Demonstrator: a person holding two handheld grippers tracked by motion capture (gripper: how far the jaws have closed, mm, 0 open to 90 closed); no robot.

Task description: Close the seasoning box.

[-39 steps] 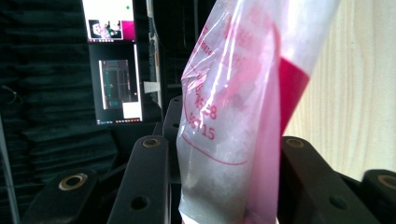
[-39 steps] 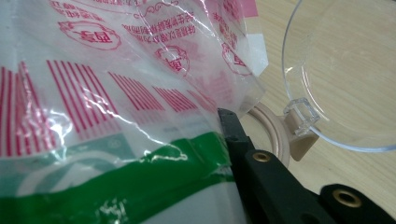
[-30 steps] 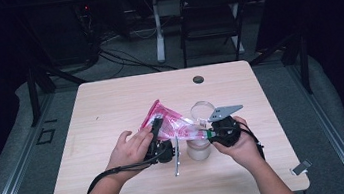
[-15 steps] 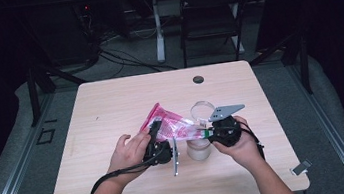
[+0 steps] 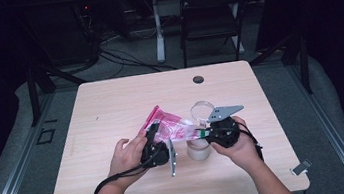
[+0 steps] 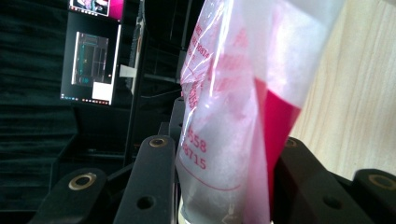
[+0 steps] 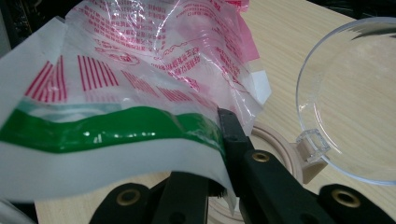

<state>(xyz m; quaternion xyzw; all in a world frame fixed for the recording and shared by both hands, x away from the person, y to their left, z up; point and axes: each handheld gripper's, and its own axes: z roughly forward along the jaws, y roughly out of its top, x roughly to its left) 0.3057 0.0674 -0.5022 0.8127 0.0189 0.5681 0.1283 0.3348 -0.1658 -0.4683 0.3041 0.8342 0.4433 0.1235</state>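
Plastic bag (image 5: 171, 127): pink and clear with red print, held up between both grippers just above the middle of the table (image 5: 110, 105), near the person's edge.
Left gripper (image 5: 155, 144): grips the bag's left end; the left gripper view shows the two black jaws part-way apart with bunched film (image 6: 224, 140) pressed between them.
Right gripper (image 5: 210, 132): jaws closed tight on the bag's other end, pinching the edge with the green strip (image 7: 116, 128), as the right gripper view shows.
Container (image 5: 199, 146): small pale tub standing on the table directly under the bag's right end, just beside the right gripper.
Lid (image 7: 350, 102): clear and round, hinged to the container's rim and tipped back open.
Hands: left hand (image 5: 127, 156) and right hand (image 5: 239, 146) each wrap a gripper, forearms entering from the near edge.
Backdrop: a dark folding chair (image 5: 210, 16) stands beyond the table's far side.
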